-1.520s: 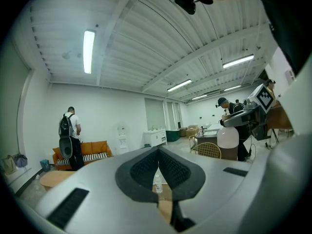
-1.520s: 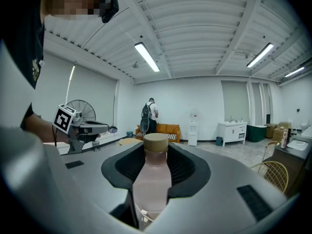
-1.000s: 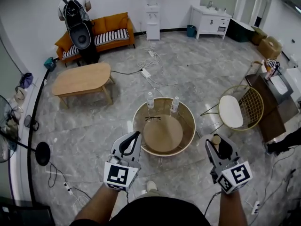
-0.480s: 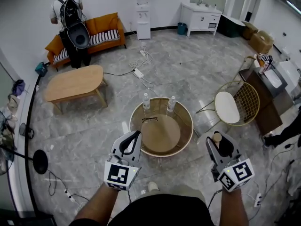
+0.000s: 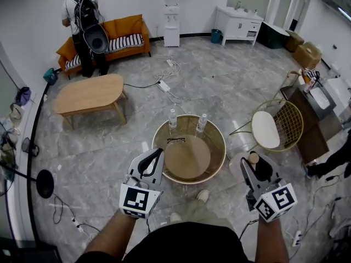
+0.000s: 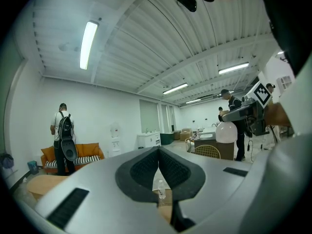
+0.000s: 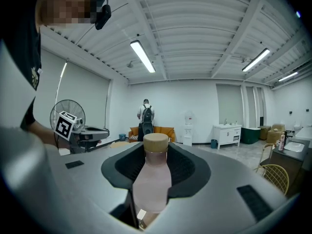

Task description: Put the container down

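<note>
My right gripper point(image 5: 254, 164) point(image 7: 156, 155) is shut on a pale pink bottle point(image 7: 152, 179) with a tan cap point(image 5: 253, 158), held upright between the dark pads. It hangs over the floor just right of the round gold-rimmed table point(image 5: 220, 142). My left gripper point(image 5: 158, 154) point(image 6: 158, 154) is shut with nothing between its jaws, and it sits at the table's front left edge. On the table's far side stand two clear water bottles point(image 5: 173, 118) point(image 5: 203, 121), with a pair of glasses point(image 5: 176, 139) lying near them.
A gold wire chair point(image 5: 277, 127) stands right of the table, and a dark cabinet point(image 5: 312, 127) beyond it. Further back are a wooden coffee table point(image 5: 90, 95), an orange sofa point(image 5: 123, 34) and a person with a backpack point(image 5: 85, 21). Cables point(image 5: 170, 84) trail across the floor.
The person has stepped a little; a shoe now shows below the table's front edge. Both grippers keep their place in the view, and the bottle stays in the right jaws.
</note>
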